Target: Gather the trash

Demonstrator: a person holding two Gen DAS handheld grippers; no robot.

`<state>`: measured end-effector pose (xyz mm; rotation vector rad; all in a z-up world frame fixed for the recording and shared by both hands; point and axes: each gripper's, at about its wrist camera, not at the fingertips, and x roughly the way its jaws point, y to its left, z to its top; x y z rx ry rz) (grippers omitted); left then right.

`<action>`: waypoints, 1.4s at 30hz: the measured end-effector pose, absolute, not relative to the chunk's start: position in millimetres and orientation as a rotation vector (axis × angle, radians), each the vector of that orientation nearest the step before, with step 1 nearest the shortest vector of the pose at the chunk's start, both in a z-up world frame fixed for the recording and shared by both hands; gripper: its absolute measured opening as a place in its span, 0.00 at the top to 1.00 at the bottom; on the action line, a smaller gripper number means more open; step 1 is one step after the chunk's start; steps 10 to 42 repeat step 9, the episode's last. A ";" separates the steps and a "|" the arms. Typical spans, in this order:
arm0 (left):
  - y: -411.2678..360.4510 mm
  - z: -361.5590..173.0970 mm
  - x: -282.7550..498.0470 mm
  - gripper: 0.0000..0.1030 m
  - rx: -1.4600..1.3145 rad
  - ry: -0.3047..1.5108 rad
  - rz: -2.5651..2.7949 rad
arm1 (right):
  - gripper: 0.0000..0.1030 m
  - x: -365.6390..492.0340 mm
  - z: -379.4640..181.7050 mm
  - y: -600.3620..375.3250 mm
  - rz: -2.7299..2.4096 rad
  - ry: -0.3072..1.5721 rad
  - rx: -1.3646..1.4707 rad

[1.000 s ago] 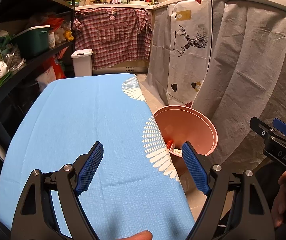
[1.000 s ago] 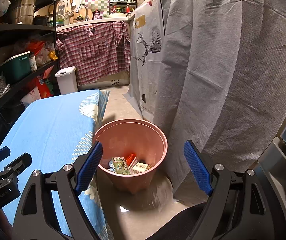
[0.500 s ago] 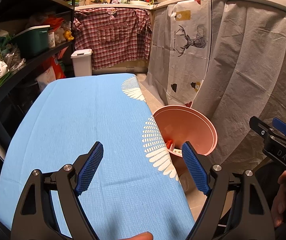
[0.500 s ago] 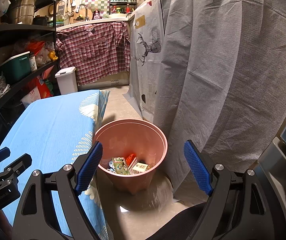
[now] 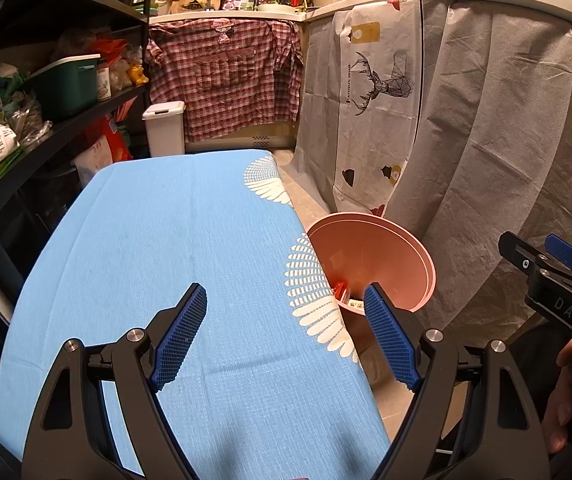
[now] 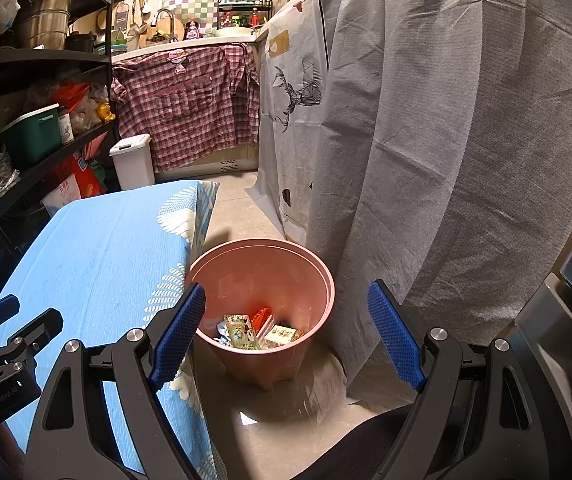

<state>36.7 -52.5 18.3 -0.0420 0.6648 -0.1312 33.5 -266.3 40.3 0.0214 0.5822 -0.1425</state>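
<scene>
A pink bin (image 6: 262, 276) stands on the floor beside the table's right edge; it also shows in the left wrist view (image 5: 369, 256). Several wrappers and small packets (image 6: 260, 330) lie at its bottom. My left gripper (image 5: 286, 338) is open and empty above the blue tablecloth (image 5: 166, 248). My right gripper (image 6: 286, 336) is open and empty, held above and in front of the bin. No trash shows on the tablecloth.
Grey draped cloth (image 6: 425, 160) hangs close to the right of the bin. Black shelves (image 5: 26, 112) with bags and boxes line the left. A white lidded bin (image 5: 164, 128) and a plaid shirt (image 5: 226, 80) stand at the far end.
</scene>
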 end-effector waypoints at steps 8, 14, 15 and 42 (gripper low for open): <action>-50.1 18.4 37.4 0.24 -0.048 0.678 -0.134 | 0.20 33.7 40.1 -266.4 -0.143 0.582 0.022; -49.5 18.6 37.8 0.24 -0.048 0.678 -0.134 | 0.20 33.6 40.3 -266.5 -0.142 0.582 0.021; -49.5 18.6 37.8 0.24 -0.048 0.678 -0.134 | 0.20 33.6 40.3 -266.5 -0.142 0.582 0.021; -49.5 18.6 37.8 0.24 -0.048 0.678 -0.134 | 0.20 33.6 40.3 -266.5 -0.142 0.582 0.021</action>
